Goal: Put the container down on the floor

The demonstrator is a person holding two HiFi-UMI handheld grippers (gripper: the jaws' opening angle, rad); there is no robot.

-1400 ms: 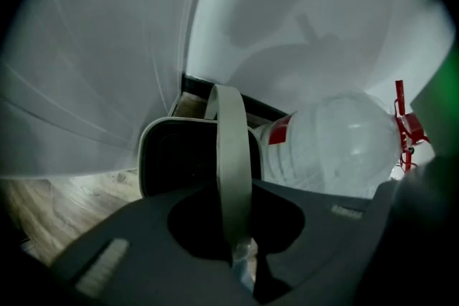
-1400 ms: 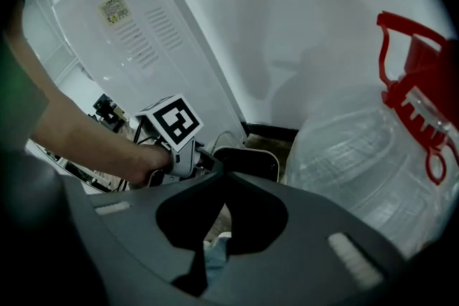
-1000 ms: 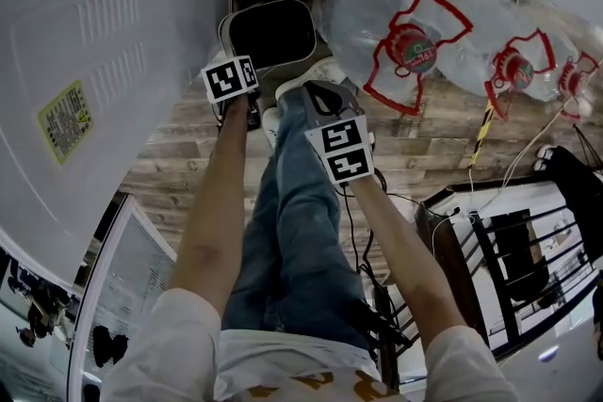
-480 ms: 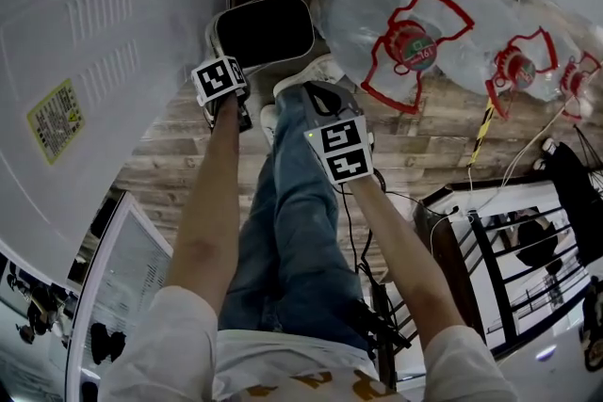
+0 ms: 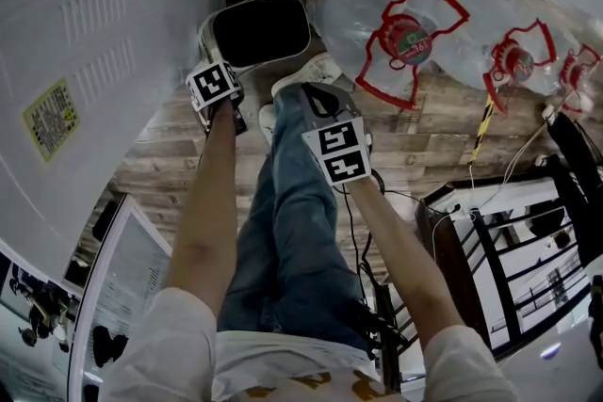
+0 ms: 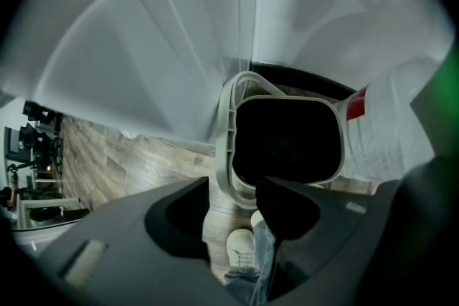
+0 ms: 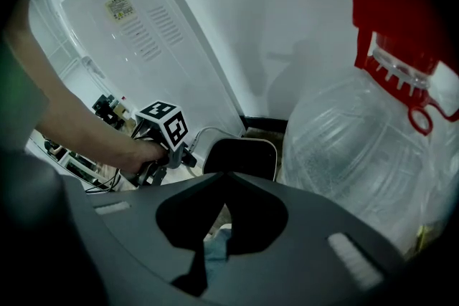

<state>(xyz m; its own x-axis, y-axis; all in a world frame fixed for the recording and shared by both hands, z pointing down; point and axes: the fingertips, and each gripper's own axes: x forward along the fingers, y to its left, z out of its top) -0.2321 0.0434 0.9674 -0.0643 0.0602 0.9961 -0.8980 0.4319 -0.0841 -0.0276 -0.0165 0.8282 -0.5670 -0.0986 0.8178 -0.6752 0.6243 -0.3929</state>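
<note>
**Container looks set down; left claw open just short of it**

Head view: the container (image 5: 259,31) appears to rest on the wooden floor (image 5: 179,146) by the wall, between the white dispenser (image 5: 104,61) at its 9 o'clock and a water bottle (image 5: 396,24) at its 3 o'clock. Its long axis runs roughly 9 to 3. The left gripper (image 5: 221,104) sits near its 7 o'clock corner. The right gripper (image 5: 339,155) is farther off, at 5 o'clock.

Left gripper view: the left gripper (image 6: 229,208) has its jaws apart and nothing between them but floor and a shoe. The container (image 6: 287,140) lies at 12 o'clock, its pale rim just beyond the tips.

Right gripper view: the right gripper (image 7: 226,179) has its tips together and holds nothing. The container (image 7: 240,158) stands at 12 o'clock.

Any further move on the container would fall to the left gripper, which is nearer.
</note>
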